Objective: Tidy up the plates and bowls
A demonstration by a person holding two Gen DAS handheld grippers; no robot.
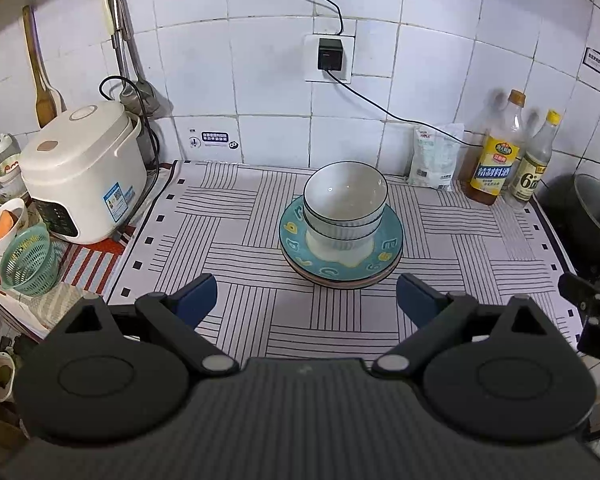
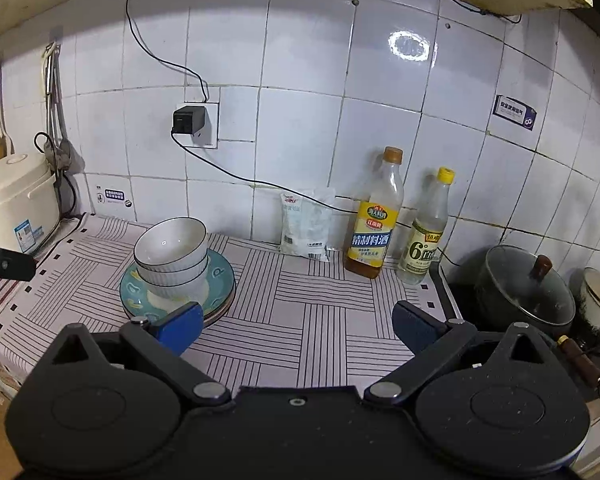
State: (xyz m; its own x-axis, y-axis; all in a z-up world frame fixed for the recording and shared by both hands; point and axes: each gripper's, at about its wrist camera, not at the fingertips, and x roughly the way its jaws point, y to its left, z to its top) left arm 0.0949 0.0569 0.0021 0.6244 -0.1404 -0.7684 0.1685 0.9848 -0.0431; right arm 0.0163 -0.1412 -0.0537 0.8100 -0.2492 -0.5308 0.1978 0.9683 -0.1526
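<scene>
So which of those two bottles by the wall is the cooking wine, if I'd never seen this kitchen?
Start at the striped cloth covering the counter and follow it back to the tiled wall, right of the white bag. Two bottles stand there side by side; the cooking wine bottle is the taller one with a brown cap, a yellow label and amber liquid at the bottom, unlike its yellow-capped neighbour.

bowls (image 1: 345, 204) white, ribbed | plate (image 1: 296, 236) teal, perhaps lettered | fingers (image 1: 198, 298) blue

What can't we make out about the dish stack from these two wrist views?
- Left wrist: white ribbed bowls cover the centre of the teal patterned plate.
- Both views: how many plates lie under the teal one; only rim edges show.
- Right wrist: the blue left fingertip hides the stack's near rim.
</scene>
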